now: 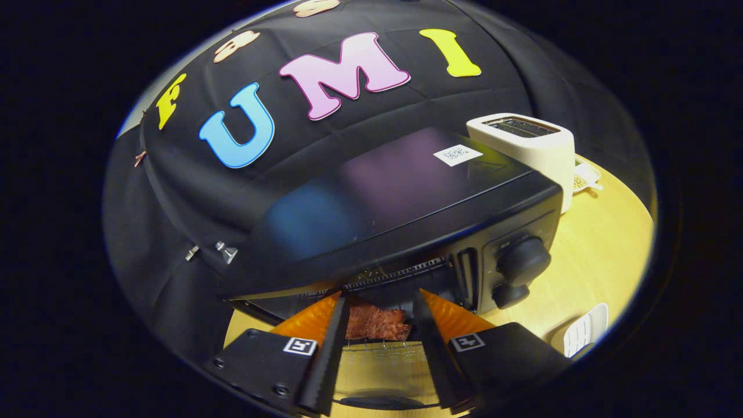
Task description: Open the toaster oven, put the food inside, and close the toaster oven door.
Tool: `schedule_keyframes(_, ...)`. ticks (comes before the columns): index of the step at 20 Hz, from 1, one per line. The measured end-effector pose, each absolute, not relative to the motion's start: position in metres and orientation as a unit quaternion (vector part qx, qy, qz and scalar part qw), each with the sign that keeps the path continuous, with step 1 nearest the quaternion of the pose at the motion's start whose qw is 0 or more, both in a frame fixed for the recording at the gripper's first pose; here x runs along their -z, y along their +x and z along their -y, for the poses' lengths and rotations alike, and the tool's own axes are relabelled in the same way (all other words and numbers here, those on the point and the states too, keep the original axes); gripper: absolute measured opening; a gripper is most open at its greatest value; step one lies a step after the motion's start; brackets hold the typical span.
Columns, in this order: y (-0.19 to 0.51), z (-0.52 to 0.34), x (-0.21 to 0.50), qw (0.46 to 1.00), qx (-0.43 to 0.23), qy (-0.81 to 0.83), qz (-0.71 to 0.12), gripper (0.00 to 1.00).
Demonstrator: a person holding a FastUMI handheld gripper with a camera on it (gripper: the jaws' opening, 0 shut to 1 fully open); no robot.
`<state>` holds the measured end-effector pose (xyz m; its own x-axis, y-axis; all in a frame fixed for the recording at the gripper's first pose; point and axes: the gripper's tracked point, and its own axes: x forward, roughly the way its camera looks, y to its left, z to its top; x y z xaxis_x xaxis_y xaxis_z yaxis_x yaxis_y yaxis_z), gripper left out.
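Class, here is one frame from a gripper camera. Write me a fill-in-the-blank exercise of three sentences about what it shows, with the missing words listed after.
1. The toaster oven door is ____.
2. The reddish food lies on the oven's ____, just ahead of the gripper, whose fingers are apart.
3. Beyond the oven stands a white ____ with two slots on top.

Missing words: open; rack; toaster

Oven mouth open at 12 o'clock, gripper (380,302) spread.
Food (376,323) between fingers; knobs (522,261) at 2, toaster (525,148) beyond.
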<state>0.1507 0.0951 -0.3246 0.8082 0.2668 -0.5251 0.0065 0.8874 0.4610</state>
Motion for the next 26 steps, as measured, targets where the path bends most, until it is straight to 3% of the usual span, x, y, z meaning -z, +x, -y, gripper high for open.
schedule_keyframes(4, 0.123, -0.080, 0.318, 0.934, -0.059, 0.173, -0.307, 0.96)
schedule_keyframes(15, 0.027, -0.099, 0.296, 0.938, -0.093, 0.103, -0.317, 0.98)
schedule_keyframes(26, -0.029, -0.151, 0.379, 0.895, -0.108, 0.037, -0.432, 0.99)
